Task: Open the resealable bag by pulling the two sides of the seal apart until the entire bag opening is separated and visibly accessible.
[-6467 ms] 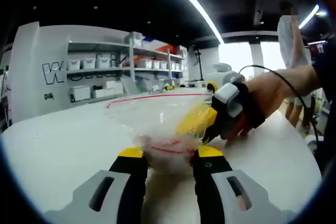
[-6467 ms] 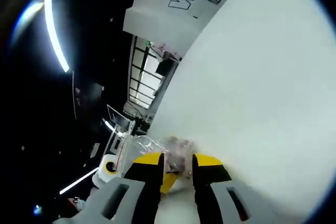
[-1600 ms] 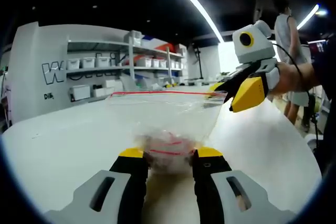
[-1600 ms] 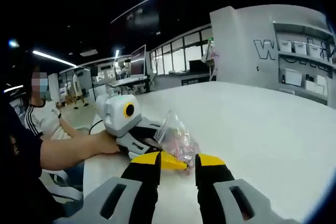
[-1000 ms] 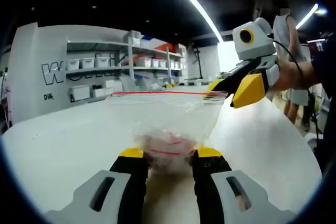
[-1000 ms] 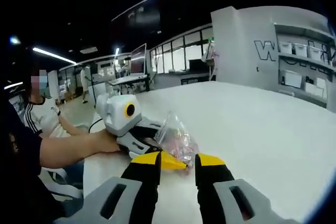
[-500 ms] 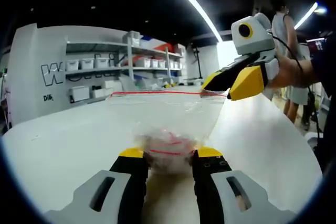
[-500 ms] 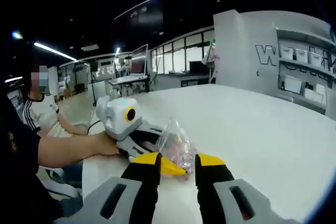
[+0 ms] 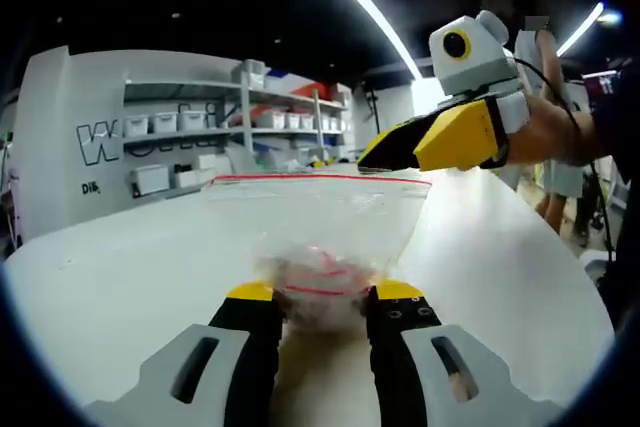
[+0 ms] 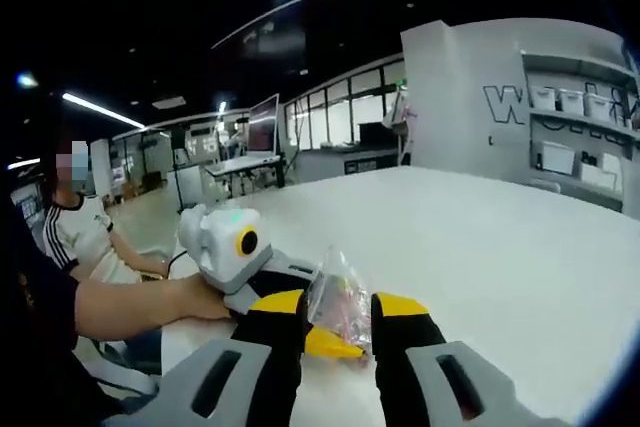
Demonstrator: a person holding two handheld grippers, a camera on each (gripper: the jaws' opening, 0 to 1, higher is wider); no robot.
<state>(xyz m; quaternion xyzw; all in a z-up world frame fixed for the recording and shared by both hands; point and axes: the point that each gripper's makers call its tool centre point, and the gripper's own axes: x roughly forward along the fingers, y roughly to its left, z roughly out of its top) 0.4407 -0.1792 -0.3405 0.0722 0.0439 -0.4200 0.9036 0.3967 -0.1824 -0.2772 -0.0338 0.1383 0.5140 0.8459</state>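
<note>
Both grippers' jaws pinch the resealable bag (image 9: 315, 232).

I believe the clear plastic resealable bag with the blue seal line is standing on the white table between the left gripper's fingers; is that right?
Not quite: the seal line is red, not blue, as the left gripper view shows. The clear plastic resealable bag does stand on the white table between the left gripper's fingers.
</note>
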